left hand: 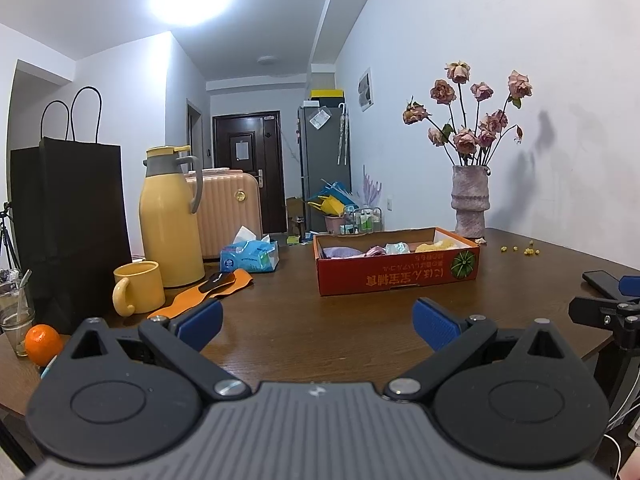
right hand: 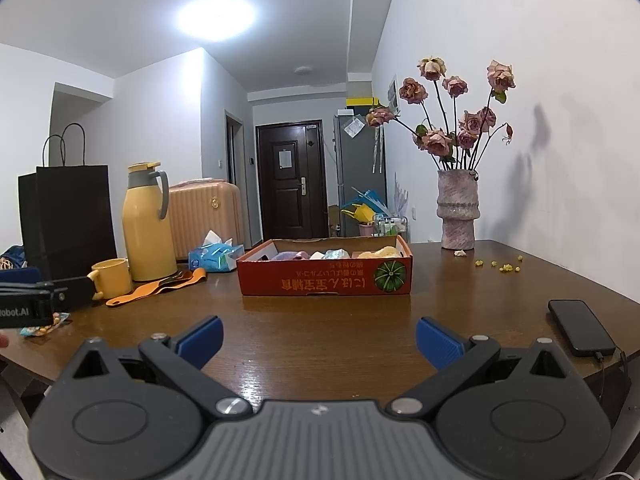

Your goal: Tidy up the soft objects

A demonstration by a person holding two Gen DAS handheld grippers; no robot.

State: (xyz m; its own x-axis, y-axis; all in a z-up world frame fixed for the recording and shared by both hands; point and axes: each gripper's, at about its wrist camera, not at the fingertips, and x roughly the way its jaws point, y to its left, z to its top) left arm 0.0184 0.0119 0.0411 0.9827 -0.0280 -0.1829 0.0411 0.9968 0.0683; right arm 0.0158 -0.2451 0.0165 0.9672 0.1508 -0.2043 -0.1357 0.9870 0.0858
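left wrist view: left tool (left hand: 318, 326) held low over the near edge of the bench (left hand: 360, 332), blue pads spread wide and empty, touching nothing. the box (left hand: 396, 276) sits mid-bench, straight ahead and well apart from the pads — its open top faces up so soft things can be dropped in. soft items (left hand: 352, 252) already lie inside in a row: a purple cloth, something pale, a yellow piece at the right end; what each is cannot be told at this range. right wrist view: right tool (right hand: 320, 342) likewise released, pads wide, nothing between them, aimed at the same box (right hand: 326, 276) from a little to the right. an orange strap (left hand: 208, 292) lies flat on the bench beside the mug (left hand: 138, 288), left of the box — likely the one soft thing not yet sorted, and nearest the left tool. phone (right hand: 580, 326) rests at the right edge, clear of the work. both tools appear parked at rest height, judged either between picks or finished.
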